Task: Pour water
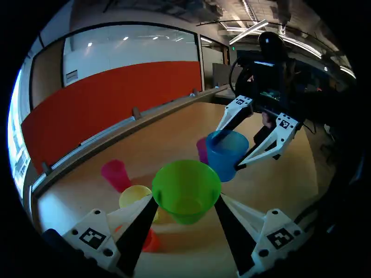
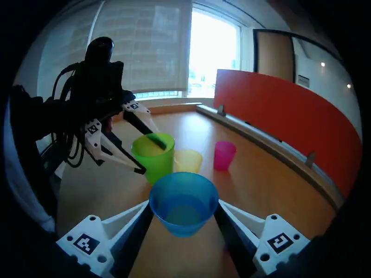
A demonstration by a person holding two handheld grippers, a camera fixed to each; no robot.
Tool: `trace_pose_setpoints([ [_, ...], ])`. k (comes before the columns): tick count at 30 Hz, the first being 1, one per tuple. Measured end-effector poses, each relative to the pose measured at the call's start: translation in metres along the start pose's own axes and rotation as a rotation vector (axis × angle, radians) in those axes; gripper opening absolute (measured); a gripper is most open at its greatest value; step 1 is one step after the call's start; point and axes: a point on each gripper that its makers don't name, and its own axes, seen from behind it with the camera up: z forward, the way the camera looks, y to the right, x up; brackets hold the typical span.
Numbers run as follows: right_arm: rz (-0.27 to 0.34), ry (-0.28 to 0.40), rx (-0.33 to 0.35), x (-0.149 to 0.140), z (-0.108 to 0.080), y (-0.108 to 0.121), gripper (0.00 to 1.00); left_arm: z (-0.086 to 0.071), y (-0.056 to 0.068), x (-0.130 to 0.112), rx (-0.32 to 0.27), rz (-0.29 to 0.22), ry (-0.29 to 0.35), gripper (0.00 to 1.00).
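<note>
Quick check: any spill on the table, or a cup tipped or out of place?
Nothing stands out. The green cup and blue cup sit upright between the jaws. The yellow cup and pink cup stand upright on the table, and I see no spill on it.

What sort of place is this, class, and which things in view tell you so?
Probably an office or meeting room: a long wooden table, an orange divider panel beside it, and a glass partition wall behind.
</note>
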Motion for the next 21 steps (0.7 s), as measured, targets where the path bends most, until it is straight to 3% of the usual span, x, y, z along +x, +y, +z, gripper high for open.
trace_pose_setpoints([
  [21, 0.02, 0.085, -0.031, 0.033, -0.014, 0.01, 0.9, -0.017, -0.015, 0.036, 0.05, -0.002, 0.085, 0.83],
])
